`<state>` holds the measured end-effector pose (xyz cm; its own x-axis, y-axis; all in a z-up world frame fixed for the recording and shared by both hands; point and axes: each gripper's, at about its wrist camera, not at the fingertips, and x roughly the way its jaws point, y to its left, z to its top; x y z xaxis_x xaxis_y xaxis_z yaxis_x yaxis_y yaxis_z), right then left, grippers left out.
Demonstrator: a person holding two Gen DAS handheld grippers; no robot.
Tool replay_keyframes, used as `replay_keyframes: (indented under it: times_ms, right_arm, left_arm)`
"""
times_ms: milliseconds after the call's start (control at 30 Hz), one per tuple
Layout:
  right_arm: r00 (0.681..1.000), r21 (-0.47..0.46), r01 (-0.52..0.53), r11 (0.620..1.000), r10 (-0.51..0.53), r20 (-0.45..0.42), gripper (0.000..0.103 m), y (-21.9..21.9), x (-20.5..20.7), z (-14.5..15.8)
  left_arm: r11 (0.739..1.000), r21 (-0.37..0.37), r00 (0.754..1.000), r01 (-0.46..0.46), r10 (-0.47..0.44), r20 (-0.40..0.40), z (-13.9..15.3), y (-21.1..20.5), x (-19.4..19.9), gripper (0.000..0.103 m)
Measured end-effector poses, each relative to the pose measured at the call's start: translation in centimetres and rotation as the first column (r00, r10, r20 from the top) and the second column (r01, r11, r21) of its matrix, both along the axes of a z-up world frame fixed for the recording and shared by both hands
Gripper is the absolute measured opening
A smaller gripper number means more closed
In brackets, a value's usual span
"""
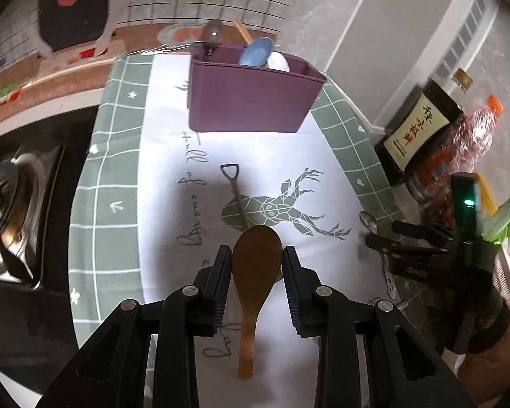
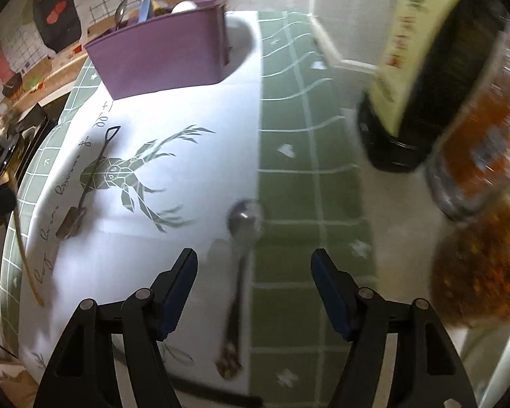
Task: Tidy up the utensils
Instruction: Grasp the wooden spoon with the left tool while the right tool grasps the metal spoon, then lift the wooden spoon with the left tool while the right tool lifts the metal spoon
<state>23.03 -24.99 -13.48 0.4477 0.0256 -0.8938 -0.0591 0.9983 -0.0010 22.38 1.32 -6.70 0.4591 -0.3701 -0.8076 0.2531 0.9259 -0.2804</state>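
My left gripper is shut on the bowl of a brown wooden rice spoon, handle pointing back toward me. A purple utensil box stands at the far end of the cloth, holding several utensils. A small shovel-shaped spoon lies on the cloth ahead. My right gripper is open above a metal spoon lying between its fingers. The box, the shovel spoon and the wooden spoon's handle also show in the right wrist view.
A green and white tablecloth covers the table. A dark sauce bottle and an orange-capped bottle stand at the right edge, close to my right gripper. A stove with a pot is to the left.
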Motion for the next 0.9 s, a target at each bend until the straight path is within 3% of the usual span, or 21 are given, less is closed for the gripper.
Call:
replay_keyframes:
  times_ms: [167, 200, 567, 900]
  right_arm:
    - [1.0, -0.035, -0.017, 0.999, 0.016, -0.008, 0.043, 1.9, 1.3, -0.8]
    - [0.999, -0.034, -0.033, 0.999, 0.033, -0.01, 0.022, 2.3, 1.3, -0.8]
    - [0.989, -0.028, -0.091, 0.996, 0.093, 0.113, 0.023, 4.3, -0.5, 3.4]
    - [0.972, 0.041, -0.109, 0.993, 0.097, 0.215, 0.023, 4.3, -1.8, 7.0]
  left_arm:
    - [1.0, 0.001, 1.0, -0.021, 0.021, 0.007, 0.5, 1.0, -0.9, 0.031]
    - [1.0, 0.002, 1.0, -0.024, 0.024, 0.006, 0.5, 1.1, -1.0, 0.031]
    - [0.999, 0.006, 0.999, -0.039, 0.039, 0.007, 0.7, 1.5, -1.6, 0.031]
    - [1.0, 0.012, 1.0, -0.016, 0.016, 0.024, 1.3, 0.9, -1.5, 0.031]
